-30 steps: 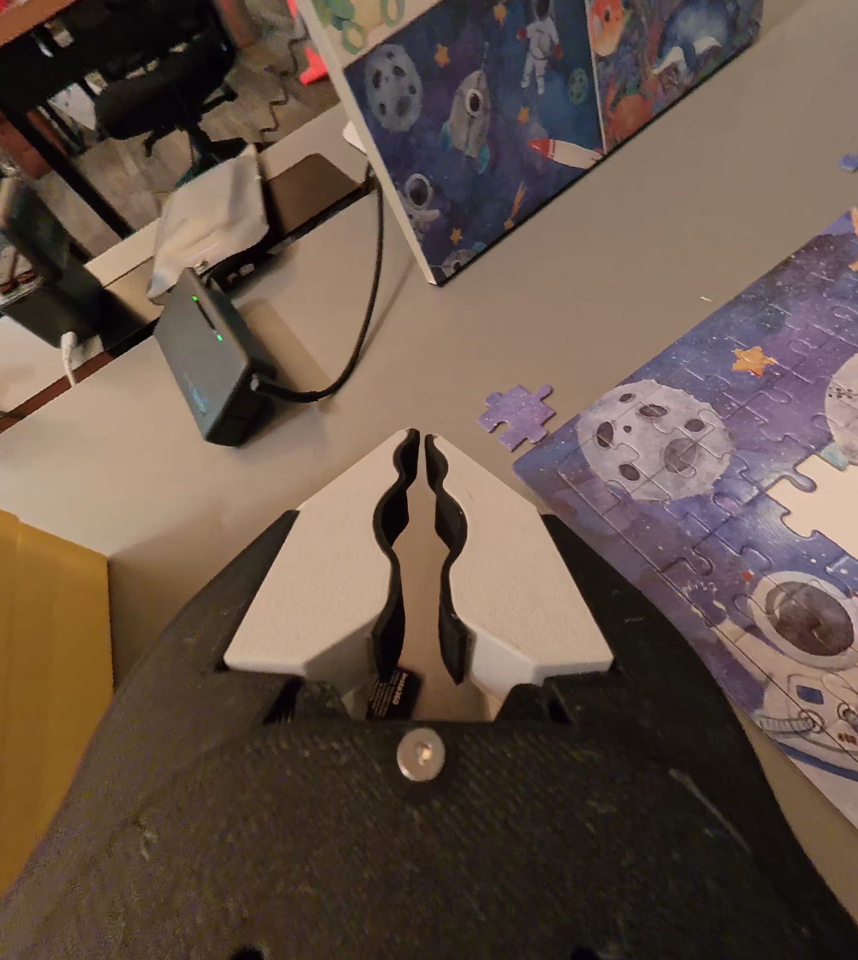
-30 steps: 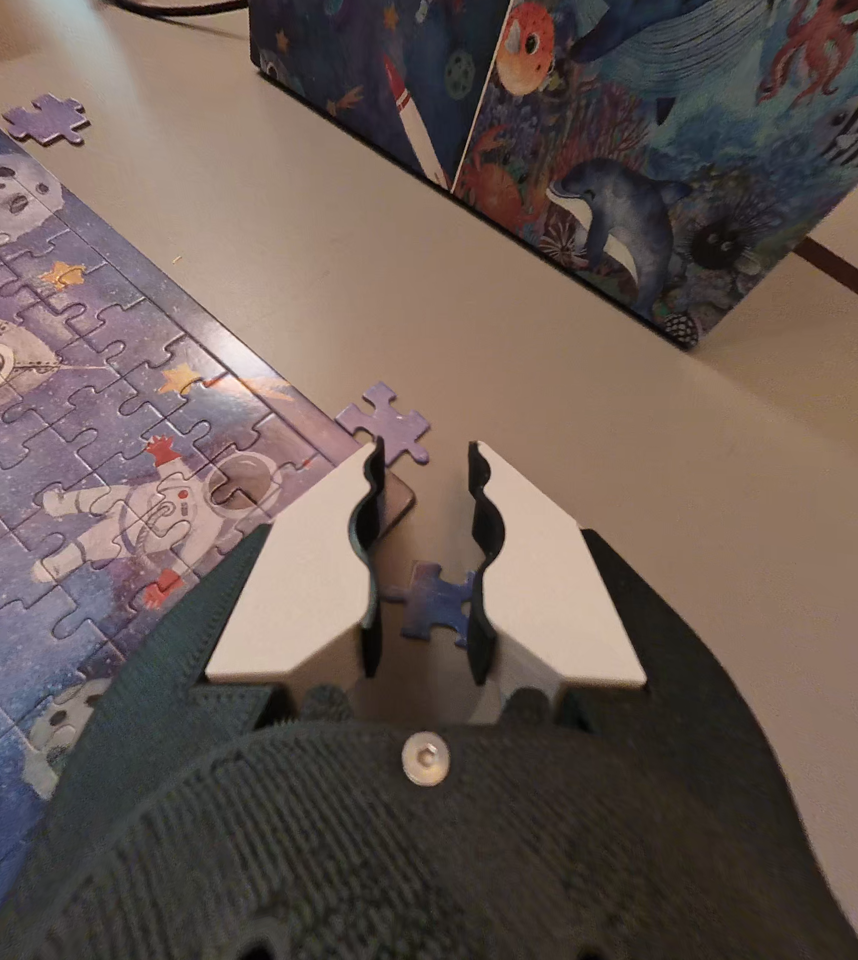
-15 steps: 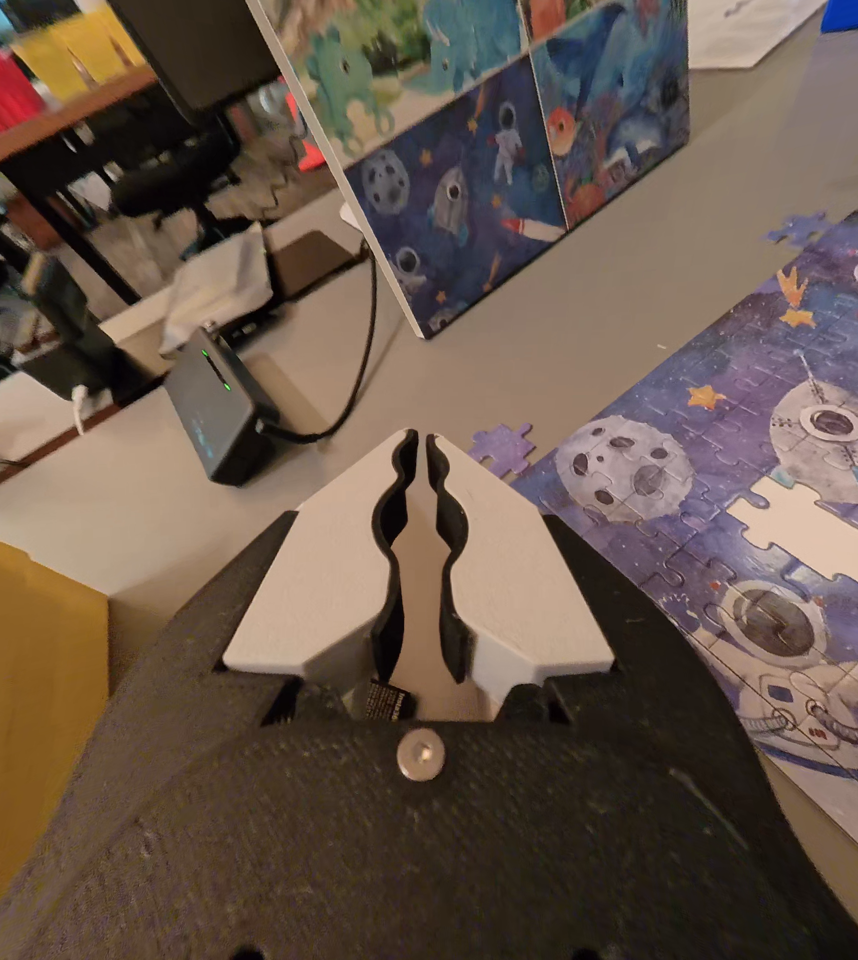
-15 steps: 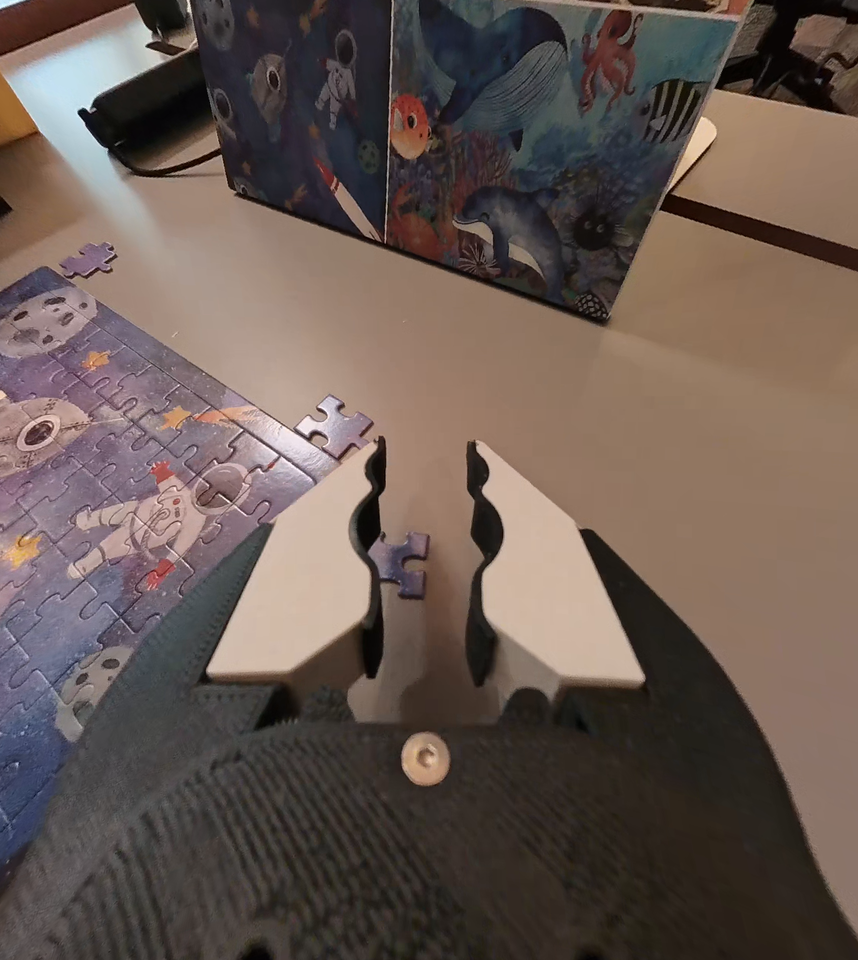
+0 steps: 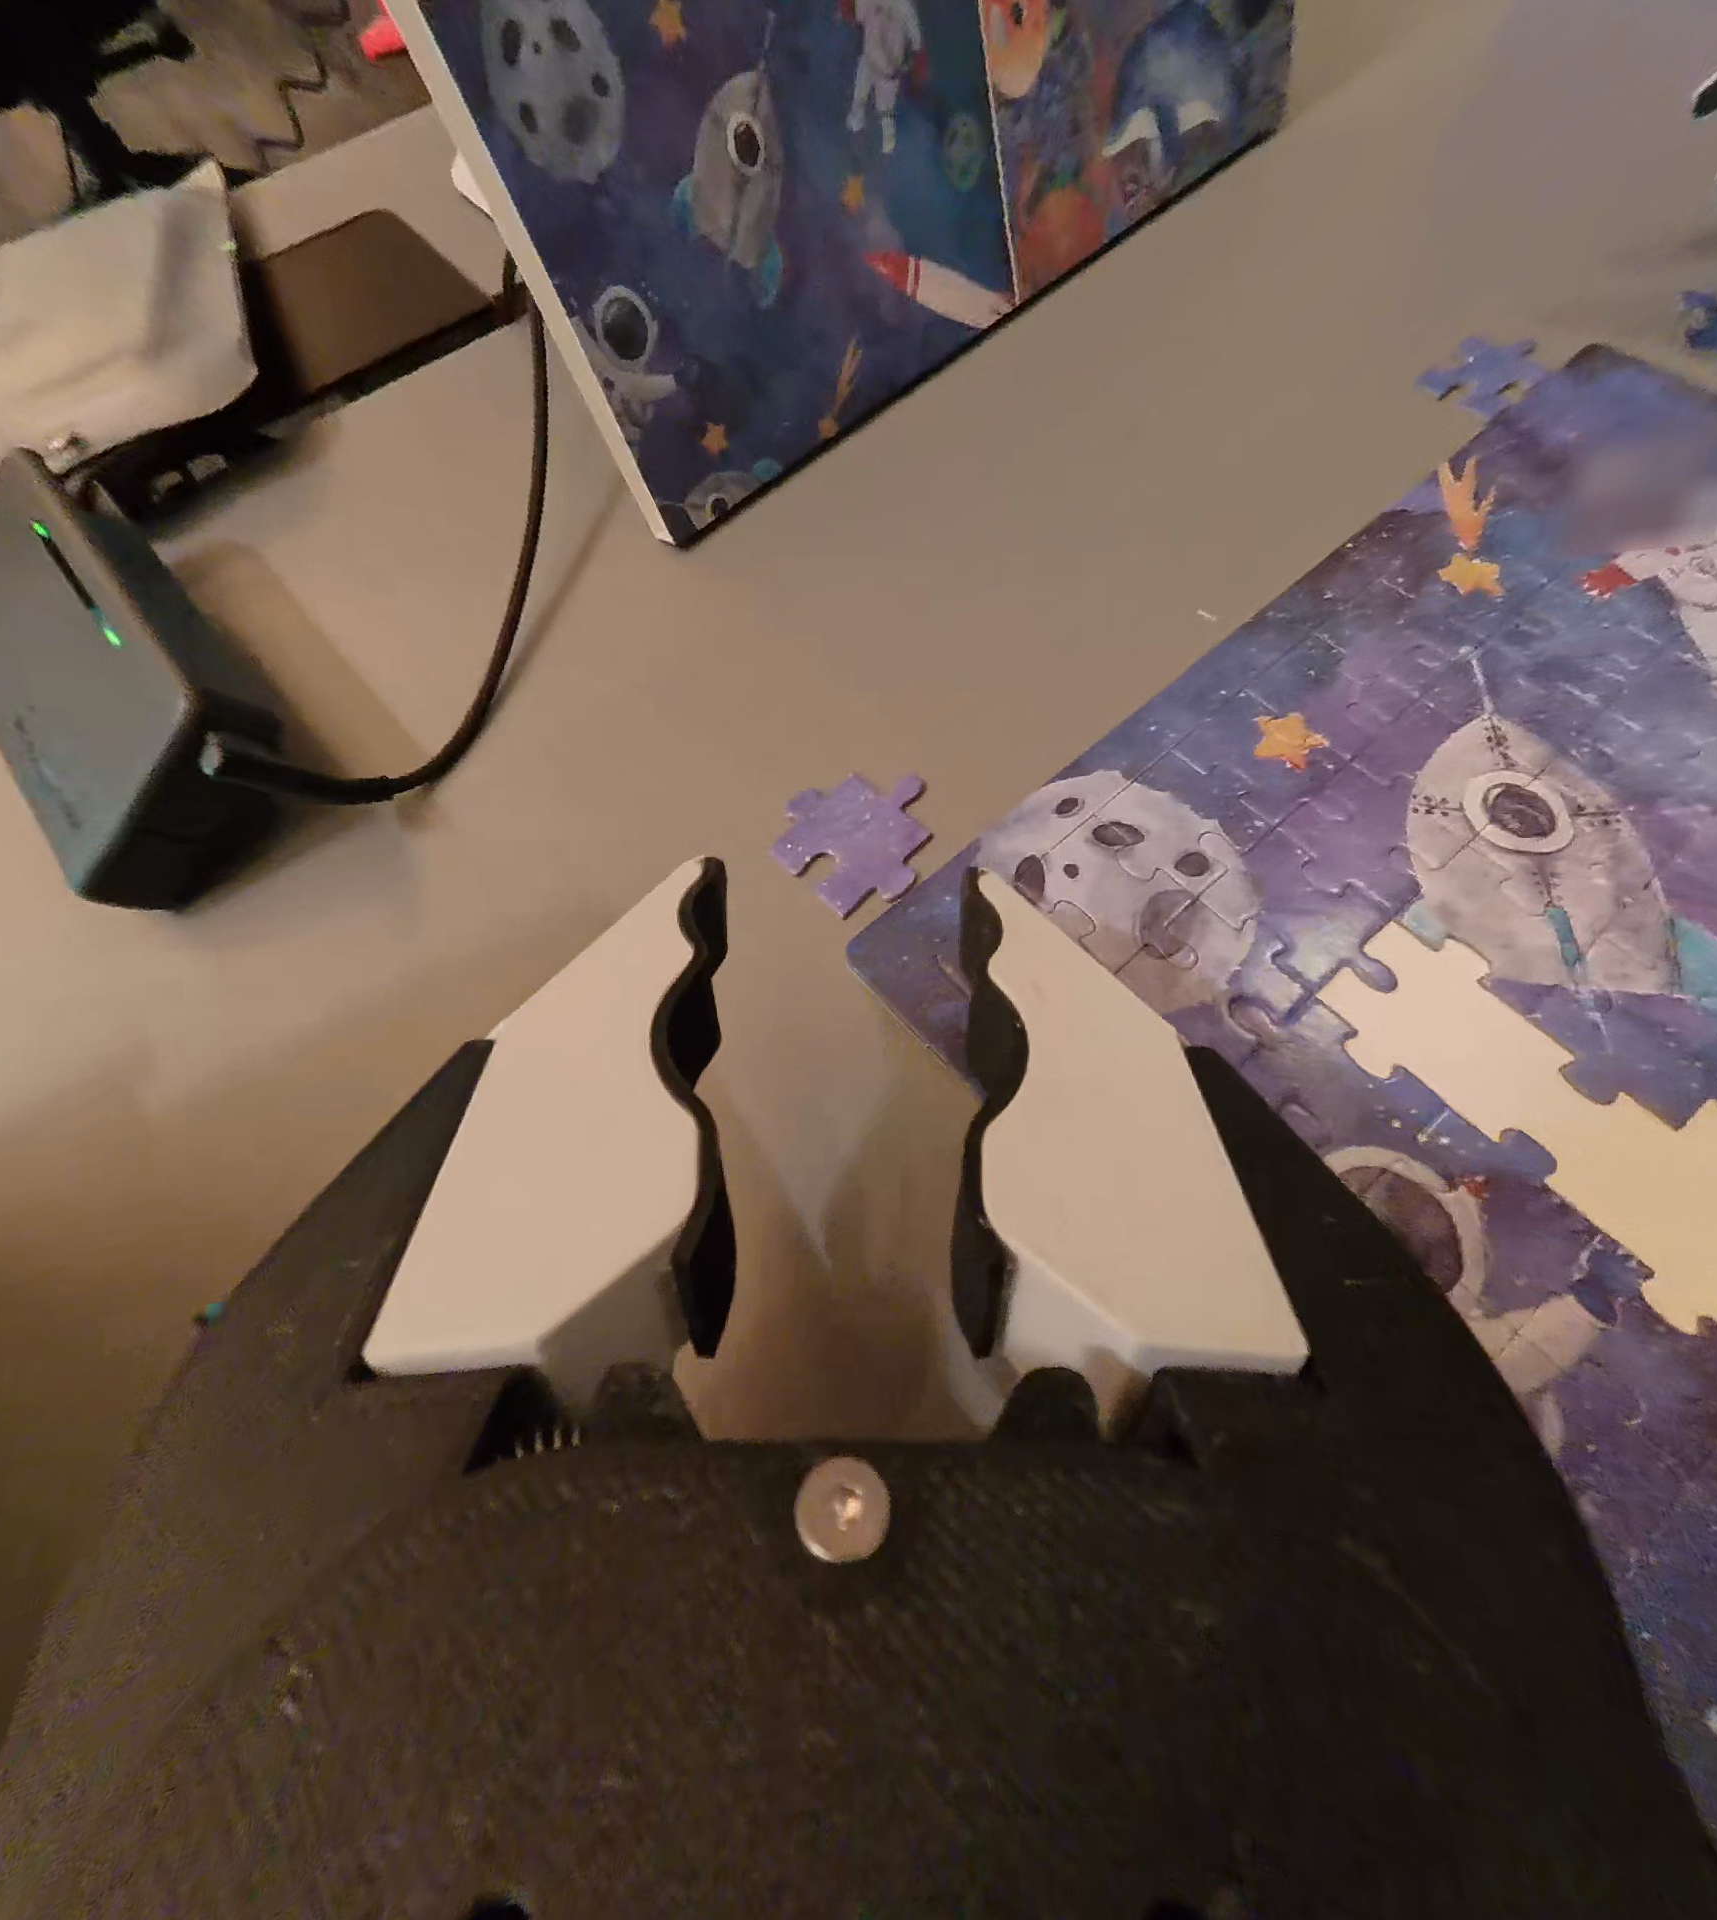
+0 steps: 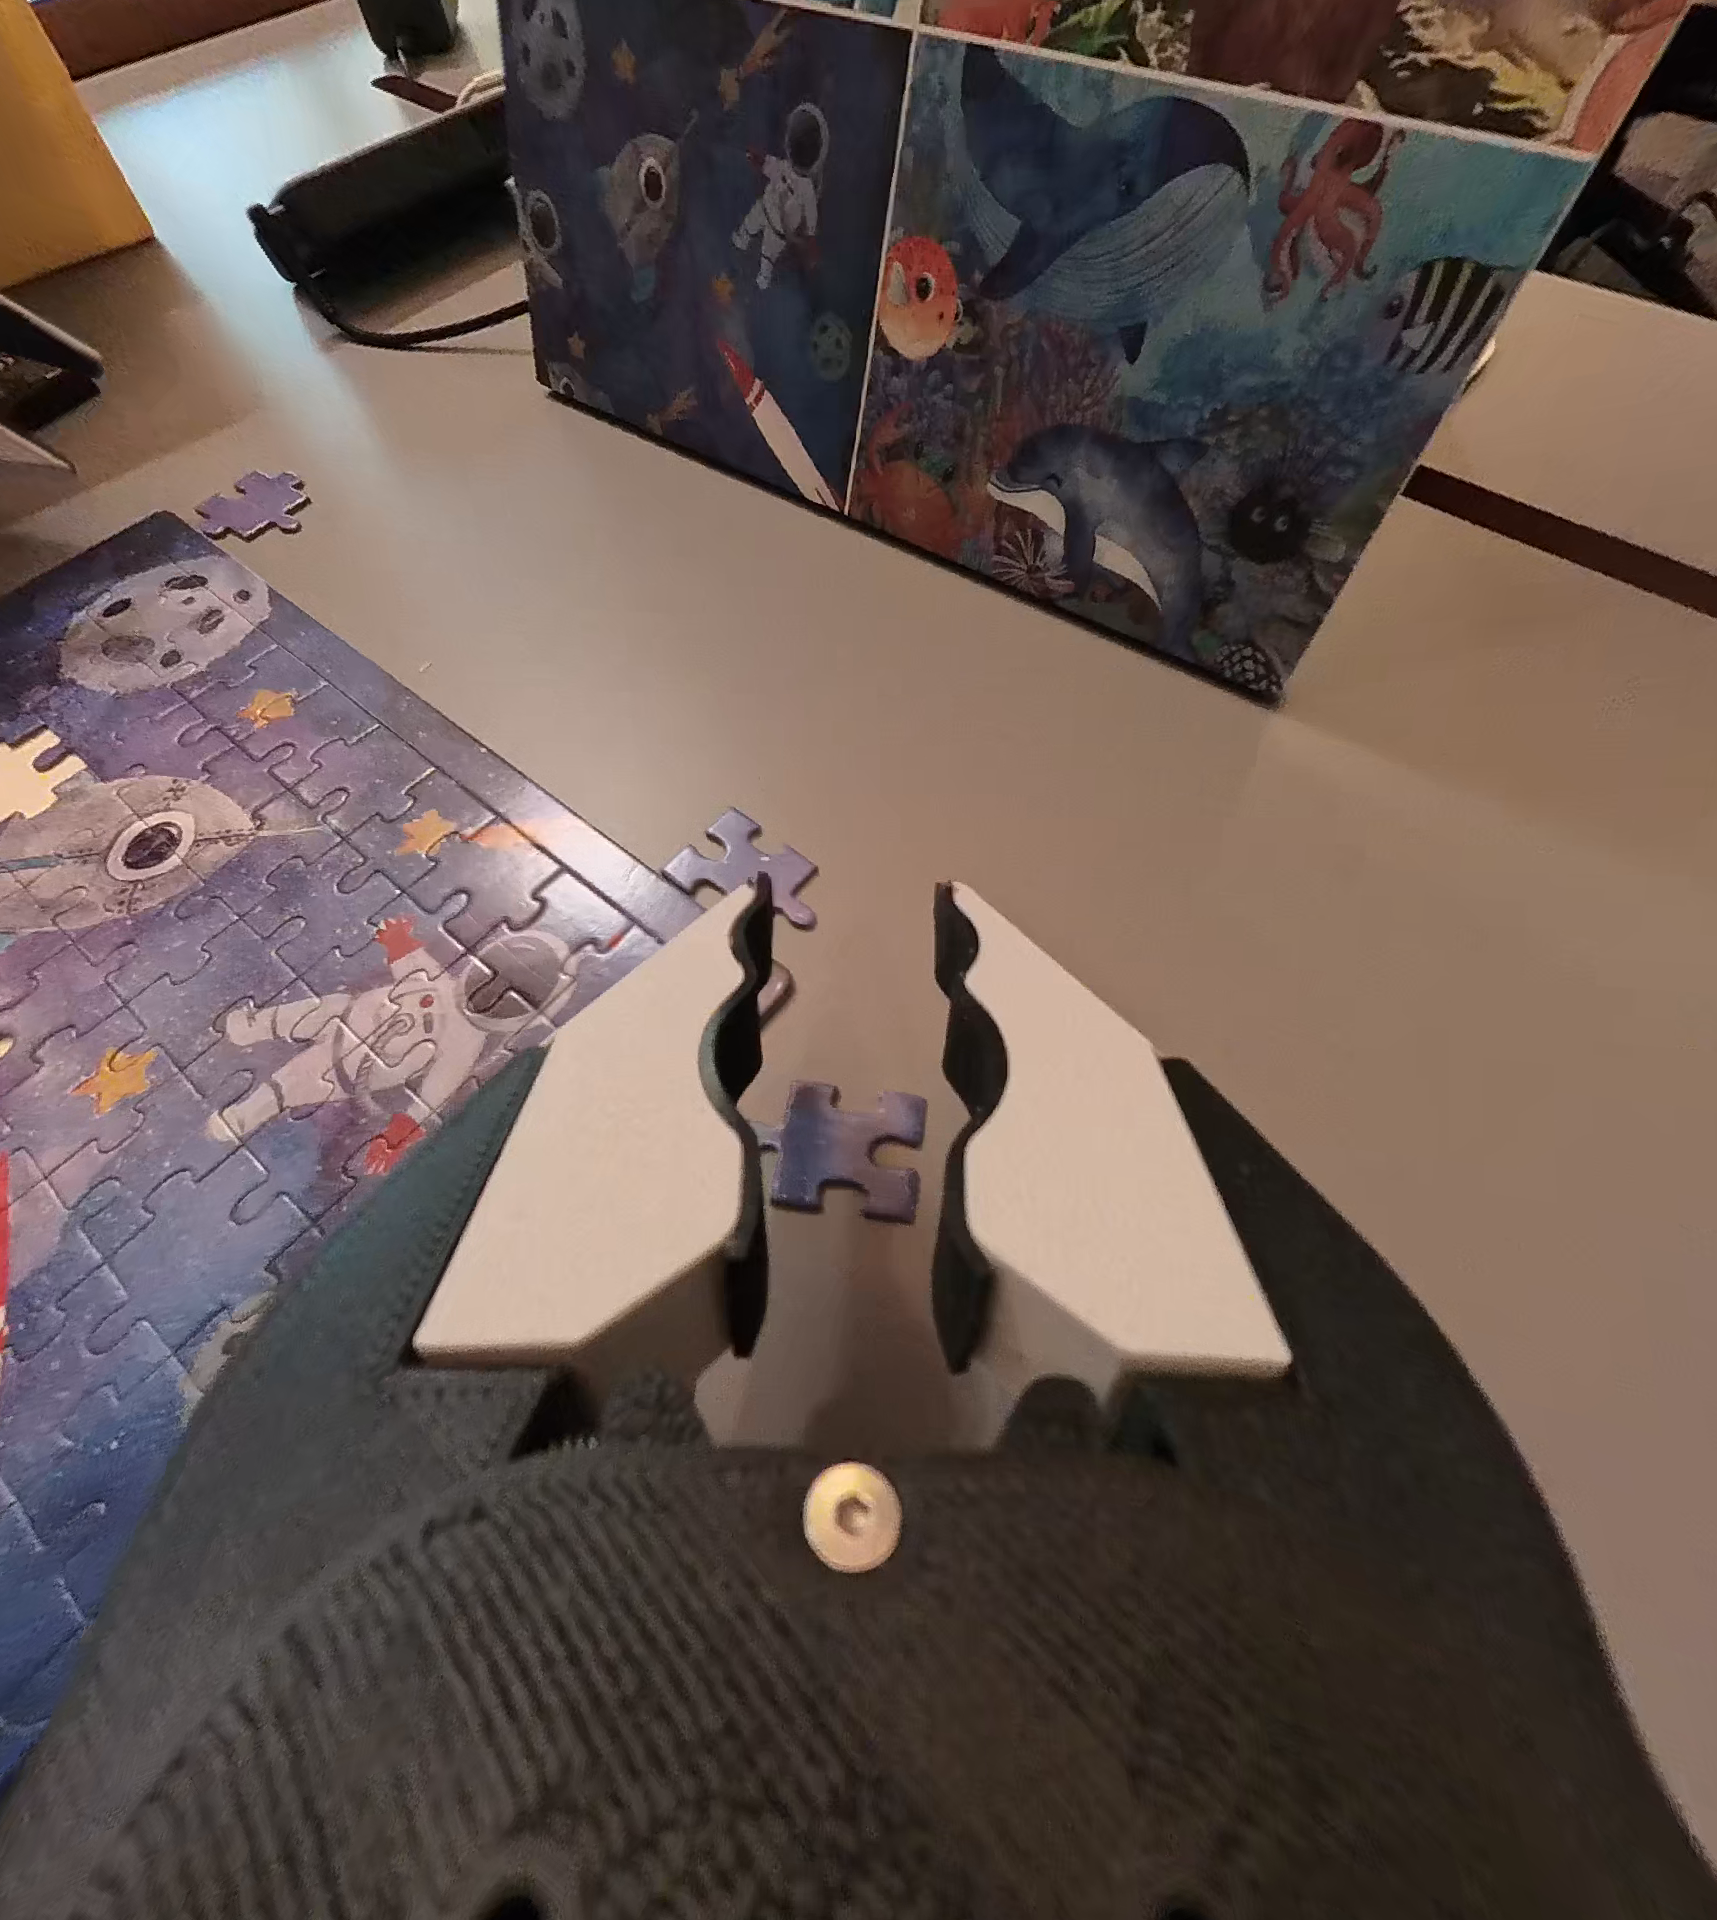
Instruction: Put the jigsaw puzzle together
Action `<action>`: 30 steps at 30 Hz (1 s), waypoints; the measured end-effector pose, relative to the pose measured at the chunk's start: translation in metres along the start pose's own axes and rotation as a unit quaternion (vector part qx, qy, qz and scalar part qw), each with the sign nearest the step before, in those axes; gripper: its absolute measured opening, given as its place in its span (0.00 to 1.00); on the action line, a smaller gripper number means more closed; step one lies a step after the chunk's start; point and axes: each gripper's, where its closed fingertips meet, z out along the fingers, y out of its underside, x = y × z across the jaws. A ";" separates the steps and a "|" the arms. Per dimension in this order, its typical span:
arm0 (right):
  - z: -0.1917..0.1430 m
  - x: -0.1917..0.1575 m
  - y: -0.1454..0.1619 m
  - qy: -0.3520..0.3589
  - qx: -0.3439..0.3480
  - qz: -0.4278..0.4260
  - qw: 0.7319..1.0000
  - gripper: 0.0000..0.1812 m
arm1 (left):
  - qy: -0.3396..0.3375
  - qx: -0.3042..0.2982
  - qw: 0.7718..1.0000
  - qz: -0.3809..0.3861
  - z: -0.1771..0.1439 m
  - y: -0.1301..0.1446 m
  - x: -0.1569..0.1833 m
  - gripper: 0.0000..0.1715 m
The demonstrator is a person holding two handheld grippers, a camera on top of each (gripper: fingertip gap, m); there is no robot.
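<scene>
The space jigsaw (image 5: 1456, 810) lies flat on the grey table, with white gaps (image 5: 1446, 1023) in its middle; it also shows in the right wrist view (image 6: 210, 914). My left gripper (image 5: 843, 873) is open and empty, just short of a loose purple piece (image 5: 859, 836) at the jigsaw's corner. My right gripper (image 6: 852, 888) is open, its fingers either side of a loose blue piece (image 6: 849, 1148) that lies on the table and is not clamped. Another loose piece (image 6: 750, 862) lies by its left fingertip, against the jigsaw's edge.
The picture-covered puzzle box (image 6: 1041, 312) stands behind the jigsaw and also shows in the left wrist view (image 5: 833, 208). A dark device (image 5: 95, 675) with a cable lies at the left. More loose pieces (image 5: 1482, 374) lie at the jigsaw's far corner. A yellow object (image 6: 2, 125) stands at the back left. Tip to tip, the grippers are about 30 cm apart. To the space jigsaw (image 5: 1456, 810): left tips about 11 cm, right tips about 20 cm. Look for it in the right wrist view (image 6: 162, 802) too.
My left gripper has gone from shut to open and has come closer to the purple piece. My right gripper stayed open and shifted over the blue piece.
</scene>
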 end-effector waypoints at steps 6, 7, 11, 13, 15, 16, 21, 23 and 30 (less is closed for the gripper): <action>-0.002 -0.008 -0.006 -0.004 0.005 -0.018 1.000 0.17 | 0.018 -0.012 0.997 -0.068 0.011 0.001 -0.007 0.27; -0.003 -0.009 -0.007 -0.002 0.006 -0.023 1.000 0.16 | 0.021 -0.028 0.996 -0.079 0.015 0.004 -0.008 0.29; -0.004 -0.010 -0.009 0.004 0.008 -0.032 0.999 0.16 | 0.029 -0.076 0.994 -0.079 0.028 0.014 -0.006 0.30; -0.004 -0.010 -0.009 0.003 0.009 -0.032 0.999 0.16 | 0.020 -0.086 0.994 -0.070 0.031 0.015 -0.007 0.30; -0.004 -0.009 -0.009 0.003 0.010 -0.030 0.999 0.17 | 0.002 -0.103 0.992 -0.067 0.035 0.019 -0.011 0.31; -0.004 -0.009 -0.008 0.003 0.009 -0.030 1.000 0.17 | -0.003 -0.105 0.992 -0.064 0.036 0.019 -0.012 0.31; -0.001 -0.007 -0.003 0.002 0.002 -0.025 1.000 0.16 | -0.038 -0.104 0.991 -0.073 0.037 0.018 -0.029 0.31; -0.001 -0.007 -0.002 0.002 0.000 -0.025 1.000 0.16 | -0.051 -0.098 0.991 -0.072 0.035 0.020 -0.037 0.30; -0.001 -0.006 -0.002 0.004 -0.001 -0.027 1.000 0.16 | 0.000 -0.095 0.992 -0.086 0.032 0.021 -0.024 0.22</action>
